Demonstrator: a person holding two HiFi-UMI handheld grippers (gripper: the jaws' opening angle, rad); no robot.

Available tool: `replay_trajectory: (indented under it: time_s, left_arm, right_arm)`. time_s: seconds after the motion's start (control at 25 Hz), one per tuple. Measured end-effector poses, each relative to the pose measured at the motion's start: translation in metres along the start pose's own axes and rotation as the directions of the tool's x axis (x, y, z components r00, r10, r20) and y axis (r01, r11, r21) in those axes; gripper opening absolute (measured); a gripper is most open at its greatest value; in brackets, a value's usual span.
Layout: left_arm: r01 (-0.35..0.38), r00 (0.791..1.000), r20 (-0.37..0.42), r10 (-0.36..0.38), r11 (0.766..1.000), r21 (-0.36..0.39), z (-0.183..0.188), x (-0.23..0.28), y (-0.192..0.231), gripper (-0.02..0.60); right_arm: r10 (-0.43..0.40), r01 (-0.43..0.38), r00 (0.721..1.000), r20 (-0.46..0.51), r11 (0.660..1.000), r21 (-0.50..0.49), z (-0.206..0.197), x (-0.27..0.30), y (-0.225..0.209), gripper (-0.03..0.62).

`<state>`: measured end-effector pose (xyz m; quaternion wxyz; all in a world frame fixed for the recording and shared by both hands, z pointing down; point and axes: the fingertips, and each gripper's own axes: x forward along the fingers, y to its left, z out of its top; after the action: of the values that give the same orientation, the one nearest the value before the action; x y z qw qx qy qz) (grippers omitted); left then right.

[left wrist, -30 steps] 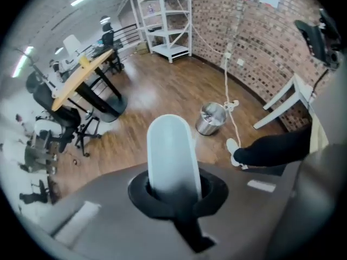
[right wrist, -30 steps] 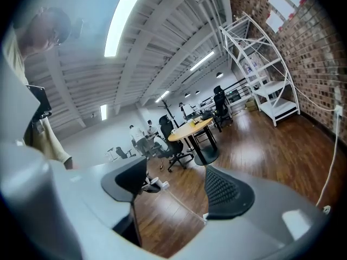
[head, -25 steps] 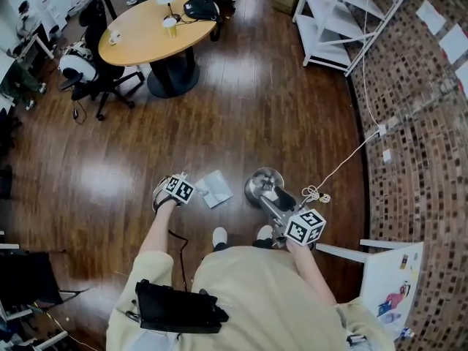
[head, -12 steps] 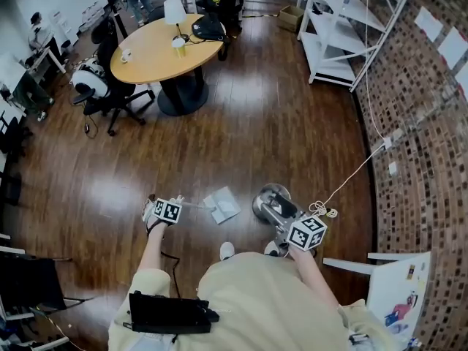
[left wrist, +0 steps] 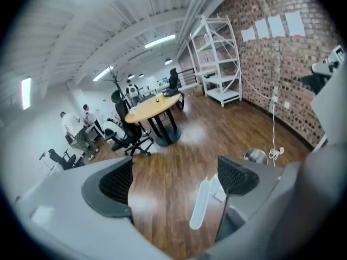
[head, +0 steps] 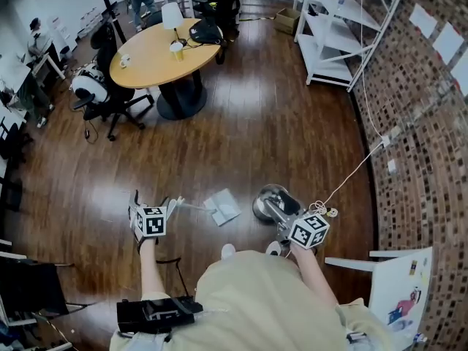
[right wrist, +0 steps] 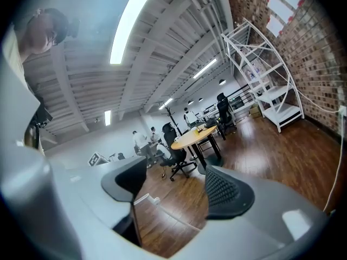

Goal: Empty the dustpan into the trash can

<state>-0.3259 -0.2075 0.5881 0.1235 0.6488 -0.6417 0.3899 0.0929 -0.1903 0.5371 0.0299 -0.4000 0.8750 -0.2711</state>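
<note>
The white dustpan (head: 222, 208) lies on the wooden floor with its handle (head: 189, 205) pointing left. In the left gripper view the dustpan (left wrist: 219, 189) and its handle (left wrist: 199, 210) show on the floor beyond the jaws. My left gripper (head: 152, 205) (left wrist: 173, 184) hangs above and left of the handle; its jaws have just been opening and hold nothing. The shiny steel trash can (head: 269, 198) stands right of the pan. My right gripper (head: 282, 205) (right wrist: 173, 187) reaches to its top, shut on what looks like the lid's thin pale edge (right wrist: 162, 213).
A white cable (head: 344, 175) runs from the brick wall (head: 417, 123) to a coil beside the can. A white panel (head: 395, 278) leans at the lower right. A round wooden table (head: 153, 46), office chairs (head: 99, 86) and white shelving (head: 340, 28) stand farther off.
My left gripper let go of the dustpan handle, opened, and rose up and to the left. The dustpan stays on the floor. The right gripper holds still at the can.
</note>
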Motion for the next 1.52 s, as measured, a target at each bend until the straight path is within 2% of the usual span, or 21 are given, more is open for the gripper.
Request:
replay_trajectory:
  time_s: [0.12, 0.2, 0.28, 0.4, 0.52, 0.6, 0.72, 0.8, 0.88, 0.96, 1.0, 1.04, 1.12, 1.24, 1.32, 1.44, 1.52]
  left_arm:
    - [0.052, 0.988, 0.146, -0.049, 0.998, -0.018, 0.049, -0.021, -0.013, 0.486]
    - [0.101, 0.963, 0.255, -0.093, 0.995, -0.019, 0.082, -0.034, -0.027, 0.486]
    - [0.165, 0.916, 0.374, -0.146, 0.986, -0.019, 0.115, -0.049, -0.048, 0.486]
    - [0.307, 0.820, 0.507, -0.265, 0.952, 0.001, 0.157, -0.071, -0.091, 0.486]
    - [0.440, 0.727, 0.566, -0.389, 0.897, 0.051, 0.182, -0.088, -0.133, 0.486]
    - [0.487, 0.678, 0.598, -0.427, 0.871, 0.069, 0.194, -0.095, -0.152, 0.478]
    - [0.514, 0.634, 0.637, -0.438, 0.854, 0.076, 0.207, -0.109, -0.175, 0.436]
    - [0.511, 0.602, 0.647, -0.467, 0.849, 0.137, 0.212, -0.123, -0.192, 0.410]
    - [0.506, 0.568, 0.641, -0.517, 0.833, 0.223, 0.214, -0.140, -0.216, 0.476]
    - [0.524, 0.541, 0.642, -0.543, 0.815, 0.248, 0.213, -0.158, -0.238, 0.486]
    - [0.535, 0.538, 0.643, -0.545, 0.810, 0.240, 0.212, -0.165, -0.246, 0.491]
    - [0.543, 0.543, 0.642, -0.541, 0.810, 0.223, 0.210, -0.170, -0.253, 0.492]
    - [0.542, 0.578, 0.636, -0.511, 0.823, 0.168, 0.203, -0.175, -0.262, 0.491]
    - [0.451, 0.654, 0.634, -0.413, 0.886, 0.112, 0.190, -0.179, -0.268, 0.485]
    - [0.390, 0.679, 0.643, -0.355, 0.916, 0.093, 0.184, -0.184, -0.269, 0.469]
    - [0.379, 0.685, 0.649, -0.331, 0.923, 0.071, 0.173, -0.198, -0.270, 0.421]
    - [0.377, 0.672, 0.661, -0.334, 0.923, 0.084, 0.172, -0.209, -0.272, 0.411]
  right_arm:
    - [-0.027, 0.028, 0.999, 0.032, 0.999, -0.039, 0.012, -0.003, 0.005, 0.324]
    - [-0.049, 0.053, 0.997, 0.062, 0.997, -0.065, 0.021, -0.006, 0.012, 0.324]
    - [-0.073, 0.082, 0.993, 0.095, 0.993, -0.089, 0.028, -0.009, 0.020, 0.324]
    - [-0.114, 0.132, 0.983, 0.145, 0.984, -0.123, 0.037, -0.016, 0.035, 0.324]
    - [-0.156, 0.187, 0.970, 0.188, 0.970, -0.158, 0.043, -0.026, 0.051, 0.324]
    - [-0.176, 0.218, 0.960, 0.220, 0.958, -0.184, 0.052, -0.030, 0.058, 0.324]
    - [-0.191, 0.253, 0.943, 0.272, 0.943, -0.215, 0.069, -0.042, 0.066, 0.324]
    - [-0.196, 0.276, 0.930, 0.312, 0.932, -0.235, 0.081, -0.055, 0.070, 0.324]
    - [-0.208, 0.305, 0.912, 0.353, 0.919, -0.249, 0.092, -0.073, 0.071, 0.327]
    - [-0.224, 0.335, 0.897, 0.382, 0.908, -0.252, 0.096, -0.094, 0.069, 0.365]
    - [-0.232, 0.346, 0.891, 0.391, 0.904, -0.250, 0.095, -0.104, 0.067, 0.383]
    - [-0.239, 0.353, 0.887, 0.395, 0.902, -0.248, 0.093, -0.112, 0.065, 0.398]
    - [-0.246, 0.354, 0.888, 0.389, 0.905, -0.237, 0.083, -0.128, 0.062, 0.417]
    - [-0.241, 0.354, 0.875, 0.420, 0.911, -0.214, 0.071, -0.155, 0.056, 0.418]
    - [-0.237, 0.350, 0.862, 0.448, 0.917, -0.189, 0.068, -0.167, 0.048, 0.418]
    - [-0.248, 0.354, 0.856, 0.454, 0.920, -0.165, 0.065, -0.174, 0.045, 0.418]
    - [-0.259, 0.375, 0.851, 0.456, 0.908, -0.185, 0.068, -0.181, 0.053, 0.418]
